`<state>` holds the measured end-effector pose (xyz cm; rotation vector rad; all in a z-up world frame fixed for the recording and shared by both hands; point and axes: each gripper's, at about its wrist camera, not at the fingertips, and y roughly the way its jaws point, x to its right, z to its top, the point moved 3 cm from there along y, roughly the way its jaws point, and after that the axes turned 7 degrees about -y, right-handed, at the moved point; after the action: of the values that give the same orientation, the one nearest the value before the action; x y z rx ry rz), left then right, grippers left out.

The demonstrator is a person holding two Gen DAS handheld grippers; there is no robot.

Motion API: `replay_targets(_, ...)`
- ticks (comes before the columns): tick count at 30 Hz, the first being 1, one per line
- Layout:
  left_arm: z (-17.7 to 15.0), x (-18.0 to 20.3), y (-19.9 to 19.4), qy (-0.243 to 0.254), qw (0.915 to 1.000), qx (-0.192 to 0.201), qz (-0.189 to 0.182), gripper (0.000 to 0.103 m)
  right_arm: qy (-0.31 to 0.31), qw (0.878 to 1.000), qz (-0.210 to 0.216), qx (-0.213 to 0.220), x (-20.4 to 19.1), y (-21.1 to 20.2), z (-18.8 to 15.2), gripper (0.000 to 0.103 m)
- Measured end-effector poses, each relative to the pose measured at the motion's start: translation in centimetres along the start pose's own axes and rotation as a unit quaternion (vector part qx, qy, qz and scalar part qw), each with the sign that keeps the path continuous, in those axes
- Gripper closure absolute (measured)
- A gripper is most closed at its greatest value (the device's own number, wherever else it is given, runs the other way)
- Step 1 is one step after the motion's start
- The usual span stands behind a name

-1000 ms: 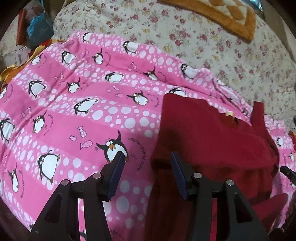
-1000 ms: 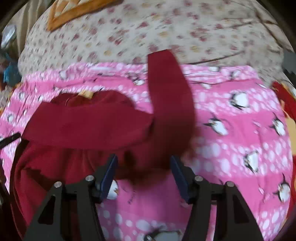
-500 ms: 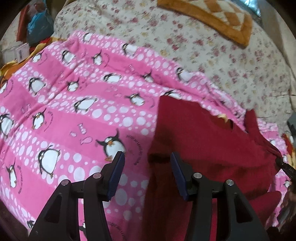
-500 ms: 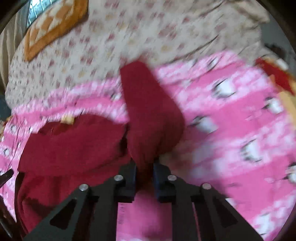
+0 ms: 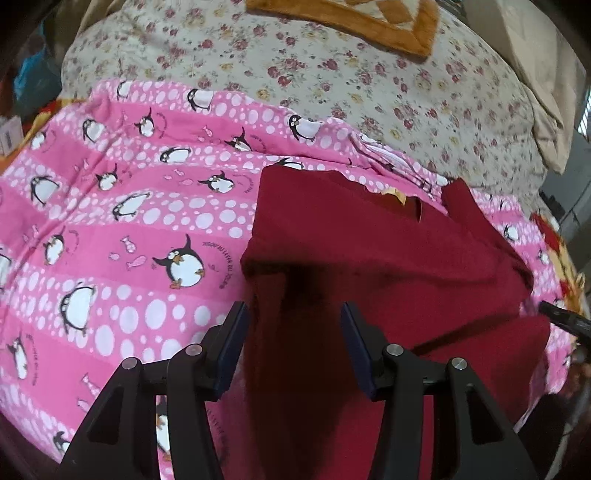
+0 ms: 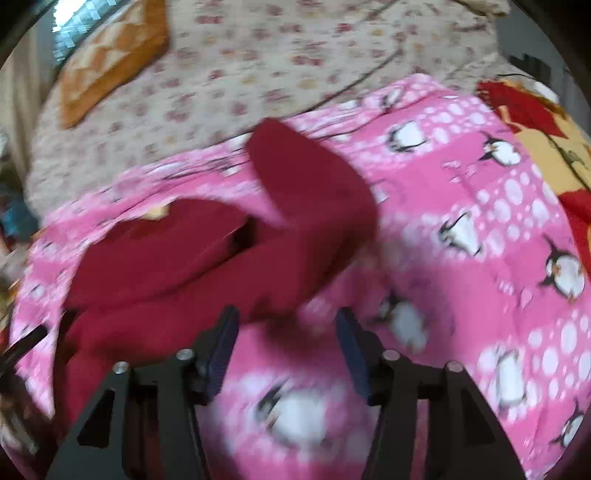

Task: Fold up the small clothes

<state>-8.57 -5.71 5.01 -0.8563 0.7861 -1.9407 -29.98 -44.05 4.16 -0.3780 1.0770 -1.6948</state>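
A dark red small garment point(image 5: 369, 266) lies on a pink penguin-print blanket point(image 5: 110, 221); a small yellow tag shows at its neck. My left gripper point(image 5: 291, 332) is open and empty, its jaws standing apart over the garment's left edge. In the right wrist view the garment point(image 6: 207, 258) lies left of centre, with one sleeve point(image 6: 314, 184) folded over and pointing away. My right gripper point(image 6: 286, 332) is open and empty just in front of that sleeve's near end. The right view is blurred.
The pink blanket point(image 6: 480, 258) lies on a floral bedsheet point(image 5: 332, 74). An orange quilted cushion point(image 5: 351, 18) is at the back. A red and yellow cloth point(image 6: 535, 129) lies at the right edge. Clutter sits off the bed's left side.
My right gripper shut on the sleeve half a second ago, then let go and opened; the sleeve now lies bent over the garment. My left gripper moved closer over the garment's left edge.
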Motion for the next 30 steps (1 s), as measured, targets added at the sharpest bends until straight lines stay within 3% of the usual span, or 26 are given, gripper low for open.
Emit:
replay_targets(3, -1.1, 0.1, -0.6, 0.003, 0.9998, -0.017, -0.01, 0.072, -0.009, 0.997, 0.076, -0.007, -2.1, -1.4, -2.1, 0.031)
replay_targets(6, -2.6, -0.4, -1.5, -0.01, 0.9995, -0.019, -0.023, 0.072, -0.017, 0.993, 0.118, -0.01, -3.9, -2.6, -3.7, 0.03)
replay_targets(13, -7.8, -2.4, -3.2, -0.052, 0.9962, -0.062, -0.033, 0.072, -0.043, 0.99, 0.133, 0.004, -5.1, -5.8, -5.9, 0.026)
replay_targets(15, -8.9, -2.4, -3.6, -0.058, 0.9953, -0.068, -0.038, 0.072, -0.055, 0.988, 0.144, 0.012, -5.1, -6.4, -6.1, 0.018)
replay_targets(20, -11.4, -1.2, -2.9, -0.056, 0.9917, -0.101, -0.056, 0.072, -0.06, 0.991, 0.117, -0.025, -5.1, -2.2, -7.2, 0.017)
replay_targets(22, -11.9, -0.5, -2.3, -0.036, 0.9935, -0.102, -0.036, 0.072, -0.06, 0.99, 0.121, -0.042, -5.5, -0.7, -7.6, 0.029)
replay_targets(24, -12.1, 0.1, -2.2, -0.014, 0.9946, -0.099, -0.026, 0.072, -0.078, 0.988, 0.122, -0.059, -6.3, 0.3, -8.2, 0.082)
replay_targets(25, -12.1, 0.2, -2.4, -0.01, 0.995, -0.097, -0.025, 0.082, -0.094, 0.987, 0.113, -0.061, -6.9, 0.2, -8.5, 0.09)
replay_targets(26, -12.1, 0.0, -2.6, -0.009, 0.9952, -0.095, -0.024, 0.103, -0.099, 0.987, 0.115, -0.058, -7.1, -0.2, -8.7, 0.09)
replay_targets(27, -12.0, -0.2, -3.1, -0.011, 0.9952, -0.094, -0.025, 0.103, -0.103, 0.986, 0.119, -0.057, -7.2, -0.8, -8.9, 0.091)
replay_targets(30, -12.2, -0.7, -5.3, -0.029, 0.9909, -0.108, -0.075, 0.103, -0.11, 0.978, 0.159, -0.081, -7.6, -3.4, -10.1, 0.092)
